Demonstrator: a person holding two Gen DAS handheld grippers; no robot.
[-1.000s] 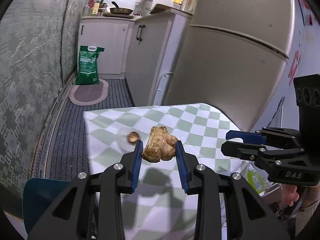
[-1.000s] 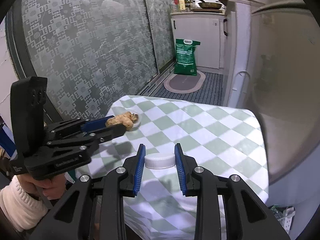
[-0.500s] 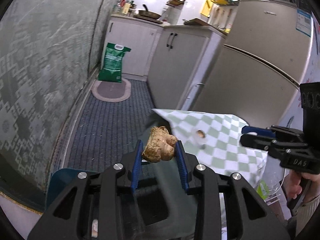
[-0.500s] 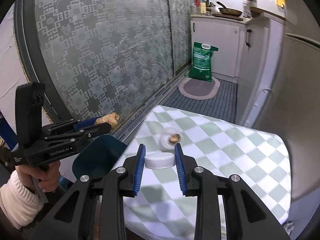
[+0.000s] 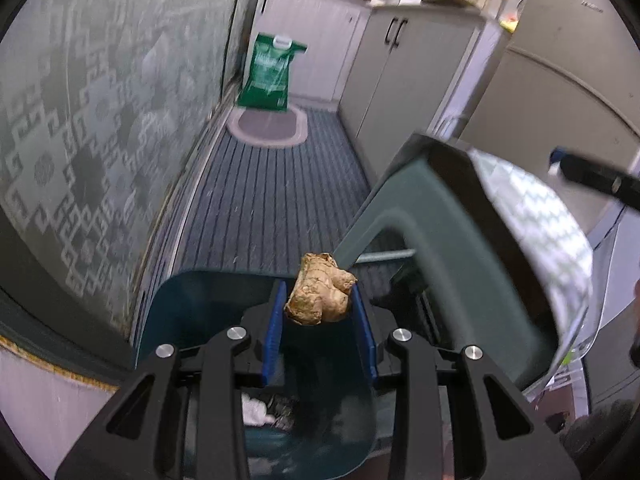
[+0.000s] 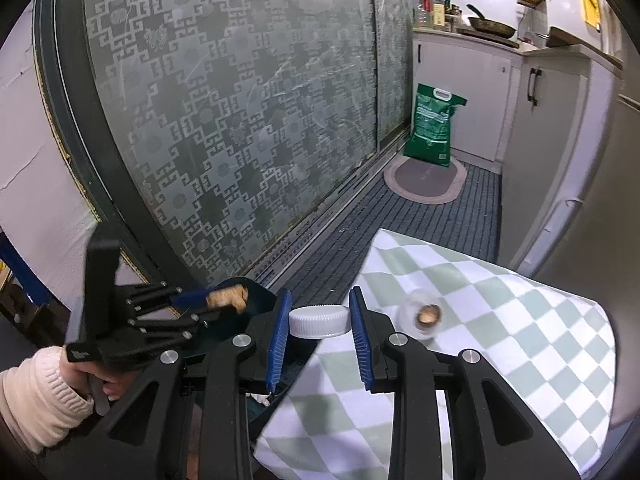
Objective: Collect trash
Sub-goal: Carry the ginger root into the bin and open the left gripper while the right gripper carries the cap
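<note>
Clamping a knobbly ginger root (image 5: 320, 300) between its blue pads, the left gripper (image 5: 319, 318) hangs above the open teal trash bin (image 5: 192, 304). Right gripper (image 6: 319, 322) pinches a white bottle cap (image 6: 319, 320) over the checkered tablecloth (image 6: 500, 344) edge.

The left gripper (image 5: 318, 312) is held low and pointed downward, its blue-padded fingers (image 5: 273, 320) clamped on a ginger piece (image 5: 319, 300). It is gripped by a hand (image 6: 96, 376) in a cream knitted sleeve, seen at the lower left of the right wrist view. The right gripper (image 6: 319, 320) is held level, its jaws closed against a white cap (image 6: 319, 321).
</note>
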